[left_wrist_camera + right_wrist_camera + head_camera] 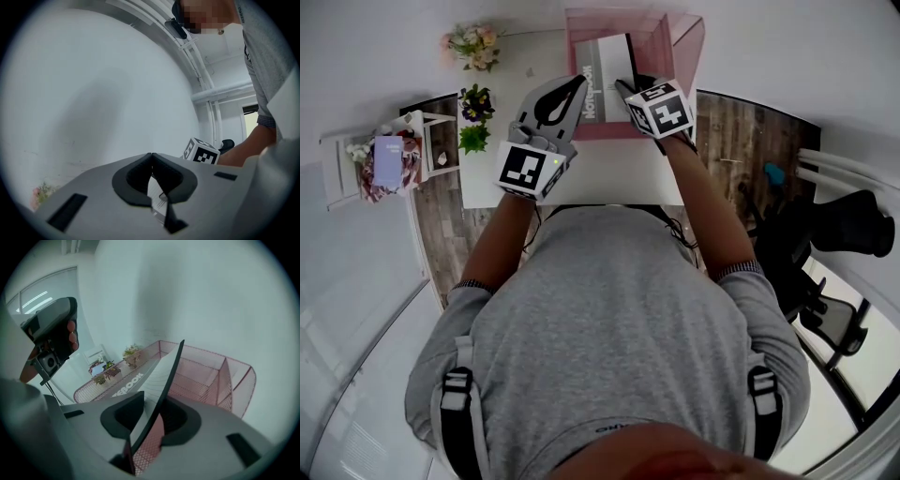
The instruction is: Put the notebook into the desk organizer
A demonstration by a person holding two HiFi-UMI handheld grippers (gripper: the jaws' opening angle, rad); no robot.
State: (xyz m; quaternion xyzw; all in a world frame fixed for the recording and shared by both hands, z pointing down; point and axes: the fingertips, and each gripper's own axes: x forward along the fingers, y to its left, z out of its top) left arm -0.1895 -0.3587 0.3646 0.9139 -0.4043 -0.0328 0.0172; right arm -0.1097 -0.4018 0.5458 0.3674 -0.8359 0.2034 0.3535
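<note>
A grey and white notebook stands on edge inside the pink mesh desk organizer at the far end of the white desk. My right gripper sits over the notebook's near edge. In the right gripper view the notebook runs up between the jaws of the right gripper, and pink mesh shows between it and one pad, so the jaws are open. The organizer lies beyond. My left gripper is shut, with its tips beside the notebook's left side. Its tips meet in the left gripper view.
A flower bouquet and a small potted plant stand at the desk's left end. A low white shelf with a purple book stands left of the desk. A black office chair stands to the right.
</note>
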